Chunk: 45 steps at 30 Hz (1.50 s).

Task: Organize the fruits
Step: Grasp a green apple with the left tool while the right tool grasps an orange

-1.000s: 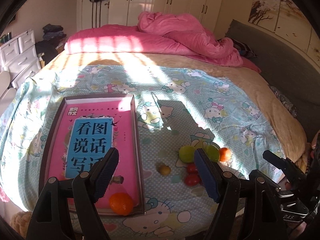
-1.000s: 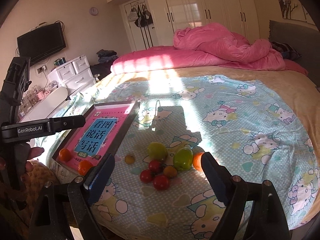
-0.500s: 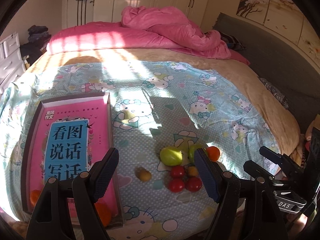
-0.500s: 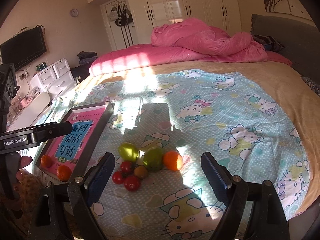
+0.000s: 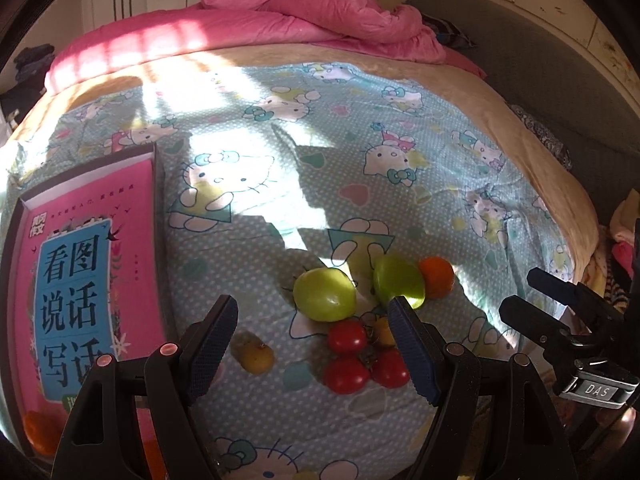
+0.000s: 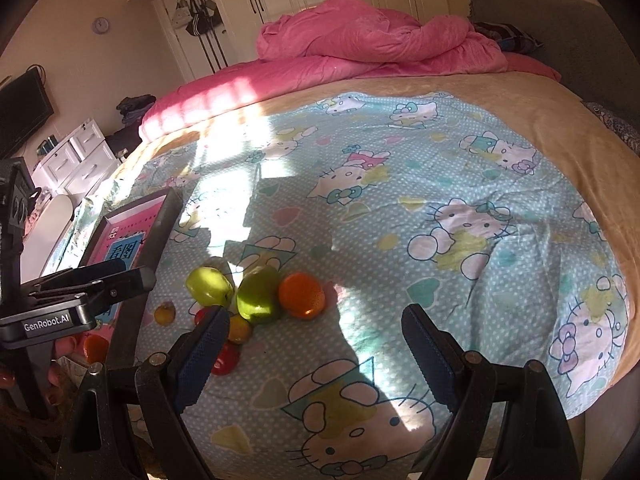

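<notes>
Fruit lies clustered near the bed's front edge, two green apples, an orange and red tomatoes touching, and we see both the left gripper and right gripper spread wide above them, holding nothing.

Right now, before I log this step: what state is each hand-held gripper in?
Left hand-held gripper: open, holding nothing, above the fruit.
Right hand-held gripper: open, holding nothing.
</notes>
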Tool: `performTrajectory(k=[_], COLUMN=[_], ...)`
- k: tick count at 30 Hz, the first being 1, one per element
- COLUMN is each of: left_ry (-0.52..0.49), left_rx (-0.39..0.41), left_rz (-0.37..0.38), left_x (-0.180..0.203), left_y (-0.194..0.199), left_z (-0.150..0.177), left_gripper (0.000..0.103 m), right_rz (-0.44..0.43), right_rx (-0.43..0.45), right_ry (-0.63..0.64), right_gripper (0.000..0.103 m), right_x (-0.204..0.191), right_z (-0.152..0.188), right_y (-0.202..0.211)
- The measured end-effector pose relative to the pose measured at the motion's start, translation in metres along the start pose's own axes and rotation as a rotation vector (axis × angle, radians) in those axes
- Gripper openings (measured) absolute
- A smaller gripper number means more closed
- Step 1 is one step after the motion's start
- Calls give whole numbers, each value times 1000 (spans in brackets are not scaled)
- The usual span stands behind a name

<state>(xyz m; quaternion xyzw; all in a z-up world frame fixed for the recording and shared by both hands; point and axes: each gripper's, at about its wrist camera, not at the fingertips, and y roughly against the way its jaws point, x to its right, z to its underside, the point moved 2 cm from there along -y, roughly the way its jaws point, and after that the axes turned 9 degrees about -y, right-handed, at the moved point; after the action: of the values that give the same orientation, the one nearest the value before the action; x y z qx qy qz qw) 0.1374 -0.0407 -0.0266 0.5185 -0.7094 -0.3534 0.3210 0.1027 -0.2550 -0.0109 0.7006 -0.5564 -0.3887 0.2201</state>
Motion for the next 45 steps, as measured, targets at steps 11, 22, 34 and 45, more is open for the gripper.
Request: performTrajectory(k=[11,22,34,45], left_ry=[-31,-53,-66,-56], left_rx=[-64,-81,-92,-109], left_rz=[28,46,65,87], left_x=[1,1,1,0], left_y=[-37,-50,-56,-64], left_z=[-2,-5,-6,-7], left_gripper=[79,79,69,62], right_rz=[64,106,149,83], right_rx=[-93,-115,-138,-196], right_ry=[112,152,281,382], right_gripper=[85,81,69,55], right_x=[-9,-12,-18,-25], right_z=[4,3,-4,-8], right_y=[-34,-52,-71,-90])
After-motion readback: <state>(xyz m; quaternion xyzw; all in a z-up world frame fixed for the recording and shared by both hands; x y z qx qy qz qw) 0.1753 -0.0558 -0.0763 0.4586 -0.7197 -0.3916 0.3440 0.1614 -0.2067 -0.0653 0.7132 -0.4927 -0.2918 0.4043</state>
